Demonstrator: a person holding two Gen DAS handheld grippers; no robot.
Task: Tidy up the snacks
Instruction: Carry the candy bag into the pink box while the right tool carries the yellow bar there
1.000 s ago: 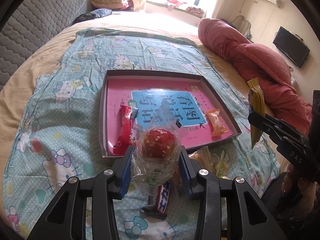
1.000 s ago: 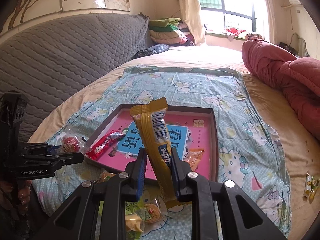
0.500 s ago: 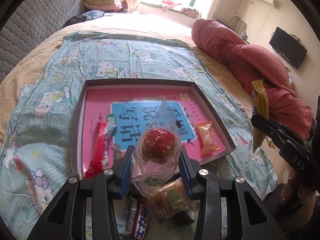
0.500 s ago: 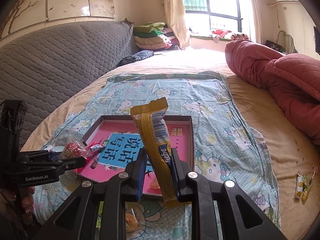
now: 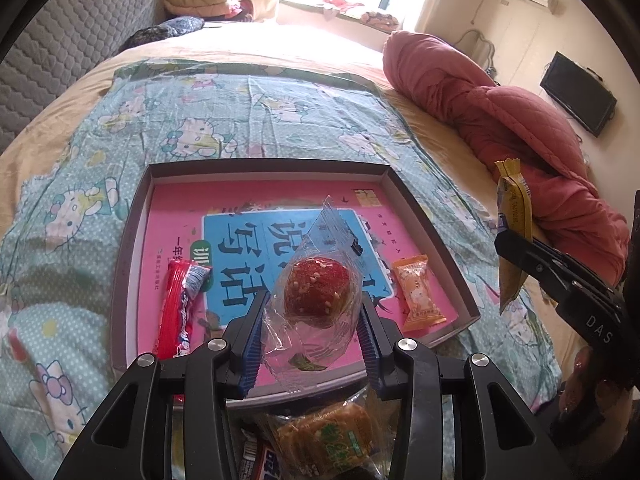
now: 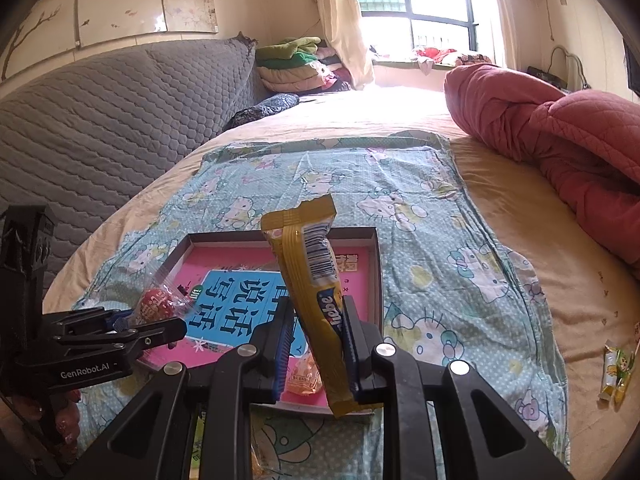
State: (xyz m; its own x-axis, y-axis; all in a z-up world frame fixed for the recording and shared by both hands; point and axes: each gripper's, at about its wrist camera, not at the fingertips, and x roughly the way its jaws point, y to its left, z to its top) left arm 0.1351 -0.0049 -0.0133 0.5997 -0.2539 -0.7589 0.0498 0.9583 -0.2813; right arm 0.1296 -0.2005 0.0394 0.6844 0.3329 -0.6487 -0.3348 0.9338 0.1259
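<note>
Now my left gripper (image 5: 312, 320) jaws pinch the red sweet (image 5: 316, 292), my right gripper (image 6: 316, 336) jaws the yellow bar (image 6: 316, 292), both poised over the tray (image 5: 136, 248) for dropping in.

cut off: dark snack bar (image 5: 260, 456) | half-hidden: orange candy (image 6: 305, 376)

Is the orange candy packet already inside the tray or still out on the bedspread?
Inside: the orange candy packet lies flat on the tray floor, near its right wall.

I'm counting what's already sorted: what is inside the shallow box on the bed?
Lying in the box: a red wrapped bar at its left and an orange packet at its right, on a pink and blue printed sheet. The held clear-wrapped red ball snack hides part of the middle.
</note>
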